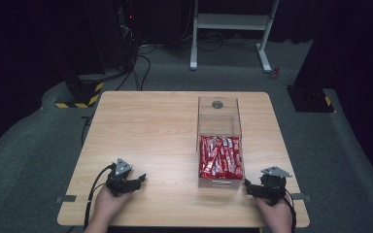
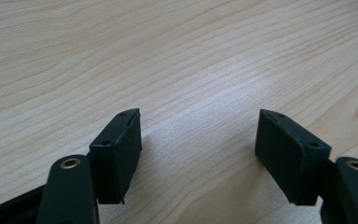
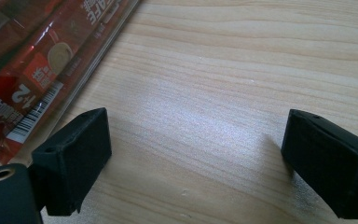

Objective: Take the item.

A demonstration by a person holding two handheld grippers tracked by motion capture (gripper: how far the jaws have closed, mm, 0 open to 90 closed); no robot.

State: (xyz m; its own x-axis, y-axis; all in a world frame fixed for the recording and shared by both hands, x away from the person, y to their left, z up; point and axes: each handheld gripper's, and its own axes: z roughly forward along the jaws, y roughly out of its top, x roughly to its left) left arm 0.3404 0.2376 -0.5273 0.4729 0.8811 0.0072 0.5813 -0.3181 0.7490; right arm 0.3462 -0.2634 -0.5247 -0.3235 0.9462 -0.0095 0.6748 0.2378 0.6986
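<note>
1. Toward the right edge of the light wooden table (image 1: 145, 126) I see a clear plastic box (image 1: 218, 141); red snack packets (image 1: 221, 156) fill its near half.
2. My right gripper (image 1: 250, 188) rests just beside the box's near right corner, jaws spread and empty.
3. My left gripper (image 1: 138, 180) sits by the near left edge, released, over bare wood.
4. Grey carpet (image 1: 24, 145) surrounds the table; a white desk frame (image 1: 230, 22) stands behind it in the dark.

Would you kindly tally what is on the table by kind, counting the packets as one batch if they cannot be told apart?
Clear plastic box: 1
Batch of red packets in the box, too tightly packed to count singly: 1
Handheld grippers, left gripper and right gripper, both open: 2
Total: 4
</note>
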